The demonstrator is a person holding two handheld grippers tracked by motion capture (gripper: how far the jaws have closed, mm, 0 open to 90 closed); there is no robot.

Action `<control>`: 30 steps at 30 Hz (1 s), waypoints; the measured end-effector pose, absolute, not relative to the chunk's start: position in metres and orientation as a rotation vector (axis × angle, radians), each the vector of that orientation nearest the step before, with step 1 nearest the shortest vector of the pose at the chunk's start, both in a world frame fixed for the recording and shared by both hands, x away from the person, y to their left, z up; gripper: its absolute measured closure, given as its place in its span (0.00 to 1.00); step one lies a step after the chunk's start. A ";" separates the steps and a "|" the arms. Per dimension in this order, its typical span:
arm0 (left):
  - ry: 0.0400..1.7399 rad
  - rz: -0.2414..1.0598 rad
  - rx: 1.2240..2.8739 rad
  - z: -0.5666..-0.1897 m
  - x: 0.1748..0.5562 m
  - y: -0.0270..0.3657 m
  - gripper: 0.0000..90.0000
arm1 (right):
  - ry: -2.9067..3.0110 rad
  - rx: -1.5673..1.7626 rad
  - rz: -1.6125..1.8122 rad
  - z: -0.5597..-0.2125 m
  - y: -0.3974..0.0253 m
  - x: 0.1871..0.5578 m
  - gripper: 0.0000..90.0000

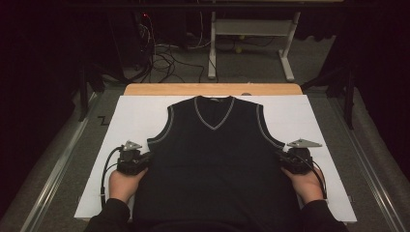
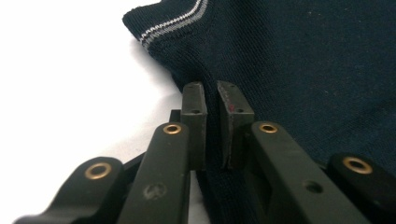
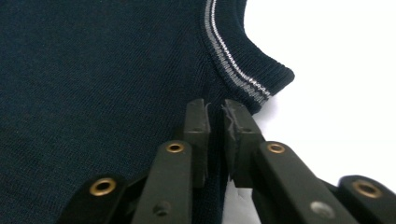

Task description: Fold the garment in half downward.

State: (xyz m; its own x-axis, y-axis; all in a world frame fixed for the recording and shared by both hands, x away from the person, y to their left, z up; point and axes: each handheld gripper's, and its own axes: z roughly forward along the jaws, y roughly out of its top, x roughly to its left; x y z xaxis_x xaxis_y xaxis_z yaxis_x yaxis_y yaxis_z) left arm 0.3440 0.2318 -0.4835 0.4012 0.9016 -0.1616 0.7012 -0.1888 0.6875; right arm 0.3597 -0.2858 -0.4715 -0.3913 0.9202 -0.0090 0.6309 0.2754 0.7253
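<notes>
Two tongs — left tongs and right tongs — each pinching side edge of dark vest, flat on white surface.

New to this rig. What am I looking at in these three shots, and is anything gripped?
No robot here: a person holds a hand-held two-jaw gripper in each hand. The high view looks down from above the person's side of the table. The other two pictures come from cameras riding on each gripper, looking along its black jaws.

A dark sleeveless vest with grey trim lies flat on a white board on the table.

The left gripper and the right gripper sit at the vest's side edges, just below the armholes. In each gripper view the jaws stand nearly closed with the vest's edge between them, so both seem to pinch the fabric.
</notes>
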 end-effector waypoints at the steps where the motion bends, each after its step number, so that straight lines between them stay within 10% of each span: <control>1: 1.367 0.358 1.953 -0.483 0.344 0.232 0.88 | 2.122 1.391 0.904 -0.471 -0.286 0.359 0.93; 30: 1.274 0.390 1.879 -0.463 0.321 0.249 0.90 | 2.009 1.277 1.025 -0.450 -0.304 0.329 0.94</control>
State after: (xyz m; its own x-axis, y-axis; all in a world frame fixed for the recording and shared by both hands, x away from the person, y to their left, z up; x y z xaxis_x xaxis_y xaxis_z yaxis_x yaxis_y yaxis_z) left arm 0.3210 0.2492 -0.4635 0.4415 0.8790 -0.1803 0.6271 -0.1586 0.7626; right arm 0.3287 -0.3036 -0.4497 -0.4026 0.9143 -0.0440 0.5010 0.2603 0.8254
